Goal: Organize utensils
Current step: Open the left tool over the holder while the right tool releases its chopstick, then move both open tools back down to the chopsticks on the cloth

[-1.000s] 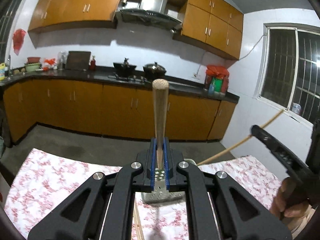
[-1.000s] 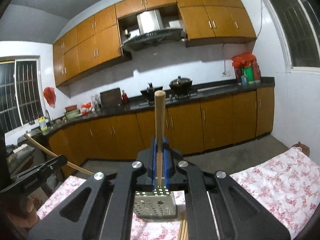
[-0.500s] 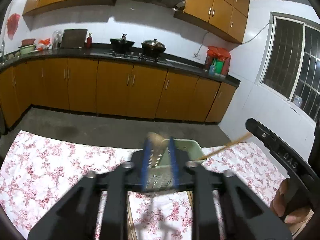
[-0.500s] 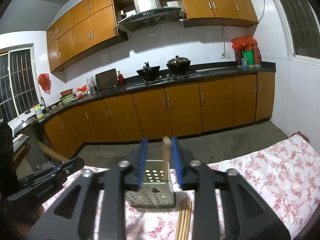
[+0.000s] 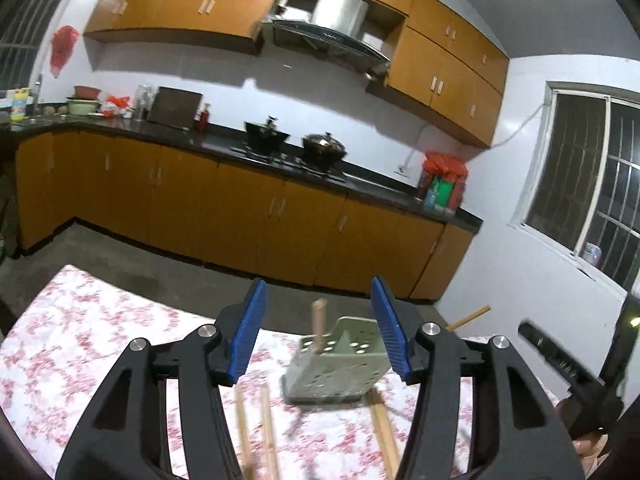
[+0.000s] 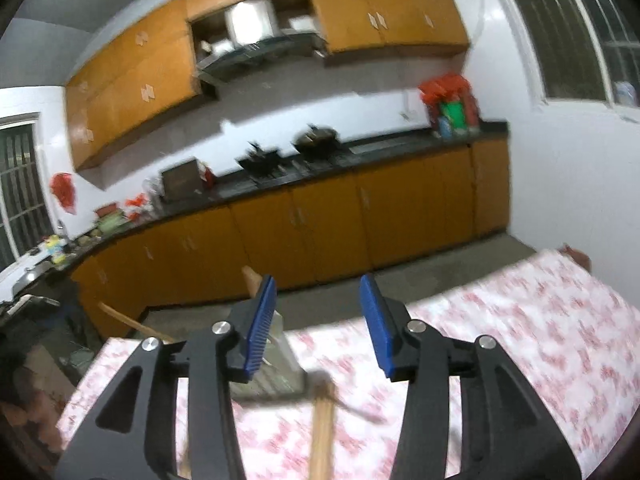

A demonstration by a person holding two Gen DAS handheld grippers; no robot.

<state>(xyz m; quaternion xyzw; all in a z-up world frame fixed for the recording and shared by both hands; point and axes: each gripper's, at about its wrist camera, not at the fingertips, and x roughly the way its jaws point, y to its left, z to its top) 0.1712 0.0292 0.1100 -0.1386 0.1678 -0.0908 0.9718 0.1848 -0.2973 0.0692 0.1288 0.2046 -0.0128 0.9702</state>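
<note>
A pale green perforated utensil holder (image 5: 338,364) stands on the floral tablecloth (image 5: 100,340), tilted in view. A wooden chopstick (image 5: 319,322) sticks up out of it, and another (image 5: 468,317) pokes out behind it to the right. My left gripper (image 5: 320,332) is open and empty, just in front of the holder. My right gripper (image 6: 318,328) is open and empty; the holder (image 6: 280,364) sits partly hidden behind its left finger. Loose chopsticks lie on the cloth (image 5: 256,428) (image 5: 384,428), and a bundle (image 6: 322,432) lies below the right gripper.
The right hand-held gripper (image 5: 560,364) shows at the right edge of the left wrist view. Orange kitchen cabinets (image 5: 240,216) and a dark counter with pots (image 5: 296,144) stand beyond the table. The right wrist view is motion-blurred.
Both grippers held a chopstick upright a second ago. Both have opened and let go; the chopsticks now stand in the holder. Both grippers have drawn back.
</note>
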